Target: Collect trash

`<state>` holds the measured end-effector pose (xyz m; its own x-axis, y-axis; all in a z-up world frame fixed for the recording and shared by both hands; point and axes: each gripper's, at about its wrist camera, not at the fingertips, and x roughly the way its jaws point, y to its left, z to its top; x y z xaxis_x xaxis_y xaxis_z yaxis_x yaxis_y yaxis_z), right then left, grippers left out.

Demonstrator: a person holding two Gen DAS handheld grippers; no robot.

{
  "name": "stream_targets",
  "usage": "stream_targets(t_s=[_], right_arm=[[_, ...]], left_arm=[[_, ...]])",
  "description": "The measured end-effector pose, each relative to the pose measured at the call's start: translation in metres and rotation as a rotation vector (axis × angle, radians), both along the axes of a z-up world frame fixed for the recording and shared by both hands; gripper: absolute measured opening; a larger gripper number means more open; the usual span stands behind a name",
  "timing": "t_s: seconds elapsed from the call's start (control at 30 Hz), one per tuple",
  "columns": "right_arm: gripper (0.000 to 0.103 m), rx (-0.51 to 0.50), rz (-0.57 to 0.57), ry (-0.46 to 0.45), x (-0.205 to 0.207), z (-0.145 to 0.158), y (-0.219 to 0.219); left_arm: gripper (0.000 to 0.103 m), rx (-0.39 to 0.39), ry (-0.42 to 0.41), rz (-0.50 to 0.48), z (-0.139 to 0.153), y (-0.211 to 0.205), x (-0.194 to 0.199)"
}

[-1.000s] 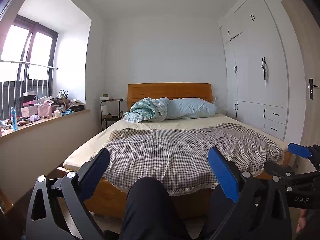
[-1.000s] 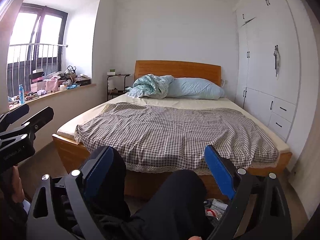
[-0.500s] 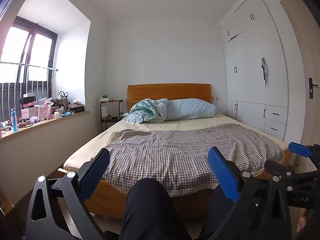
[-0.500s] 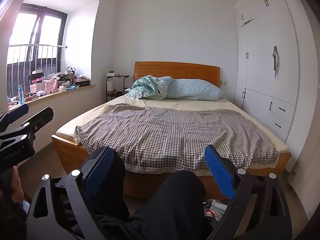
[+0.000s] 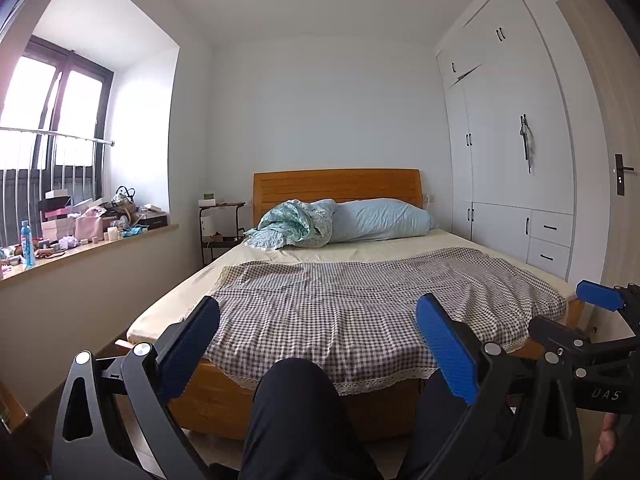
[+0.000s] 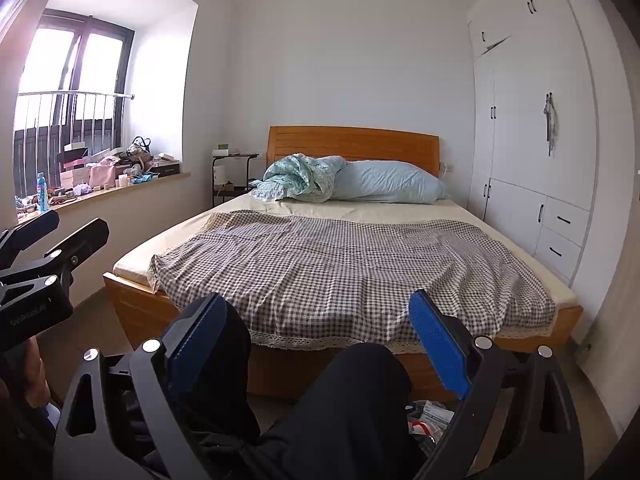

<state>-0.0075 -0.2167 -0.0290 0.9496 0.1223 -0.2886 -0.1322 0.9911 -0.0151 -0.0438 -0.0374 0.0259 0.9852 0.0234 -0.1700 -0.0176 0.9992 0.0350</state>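
Both grippers, left (image 5: 316, 344) and right (image 6: 320, 340), fingers apart, empty. Lower your right toward the floor litter (image 6: 430, 420) first.

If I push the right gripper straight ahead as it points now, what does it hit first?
Probably the person's dark-trousered knee, which sits low between the open fingers of the right gripper. Clearing that, the next thing is the checked blanket at the bed's foot; depth is uncertain.
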Motion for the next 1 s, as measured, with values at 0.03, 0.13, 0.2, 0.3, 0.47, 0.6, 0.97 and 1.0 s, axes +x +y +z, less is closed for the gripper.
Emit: stream_targets(t_s=[0.03,0.13,0.2,0.3,0.47,0.6,0.97,1.0], right_arm=[[0.089,0.0,0.001,0.001,0.0,-0.0001,-0.0001],[0.089,-0.001,0.007,0.009,0.0015,-0.0001,-0.0002],[0.089,0.001,0.004,0.012,0.0017,-0.0007,-0.0006],[0.089,0.01,0.005,0.016,0.0024,-0.0008,-0.0023],[0.089,-0.008,0.006,0.002,-0.0008,-0.0023,-0.0004],[0.089,-0.017,0.008,0.001,-0.0006,-0.0031,0.0027],[0.089,-0.004,0.006,0.005,0.0008,-0.0024,0.0017],[0.089,-0.001,0.007,0.008,0.0013,-0.0021,0.0009]], left_arm=[[0.095,0.001,0.001,0.0,-0.0001,0.0002,0.0009],[0.095,0.004,0.002,0.0,-0.0003,-0.0013,0.0012],[0.095,0.005,0.0,-0.001,-0.0001,-0.0018,0.001],[0.095,0.005,0.0,-0.001,0.0,-0.0019,0.0008],[0.095,0.007,0.0,-0.004,0.0002,-0.0047,0.0001],[0.095,0.015,-0.001,-0.006,0.0006,-0.0075,-0.0007],[0.095,0.011,0.002,-0.009,0.0007,-0.0092,-0.0007],[0.095,0.009,0.003,-0.009,0.0009,-0.0088,0.0001]])
